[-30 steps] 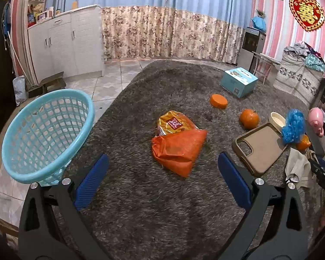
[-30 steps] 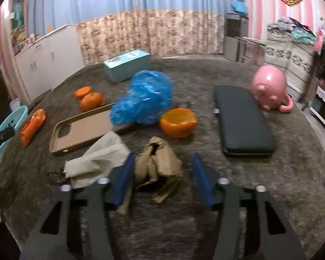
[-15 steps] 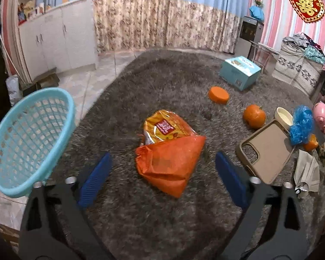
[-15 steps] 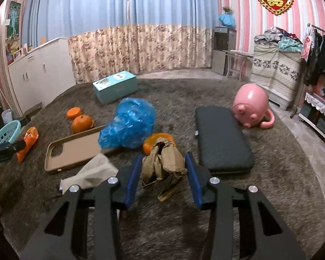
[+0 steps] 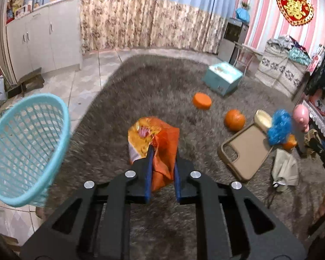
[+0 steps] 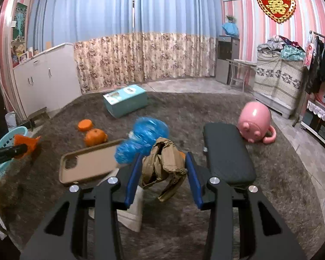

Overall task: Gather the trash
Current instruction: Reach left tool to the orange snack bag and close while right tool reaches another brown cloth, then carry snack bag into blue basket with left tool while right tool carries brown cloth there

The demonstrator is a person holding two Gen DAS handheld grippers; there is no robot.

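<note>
While both grippers are raised over the grey rug (image 5: pixel 123 91):
Left gripper (image 5: pixel 161 153): jaws closing, orange snack wrapper (image 5: pixel 160 143) pinched between the pads.
Right gripper (image 6: pixel 161 162): crumpled brown paper (image 6: pixel 162 164) clamped between the pads, hanging clear of the rug.
Basket (image 5: pixel 21 147): seen tilted, left of the wrapper.
</note>
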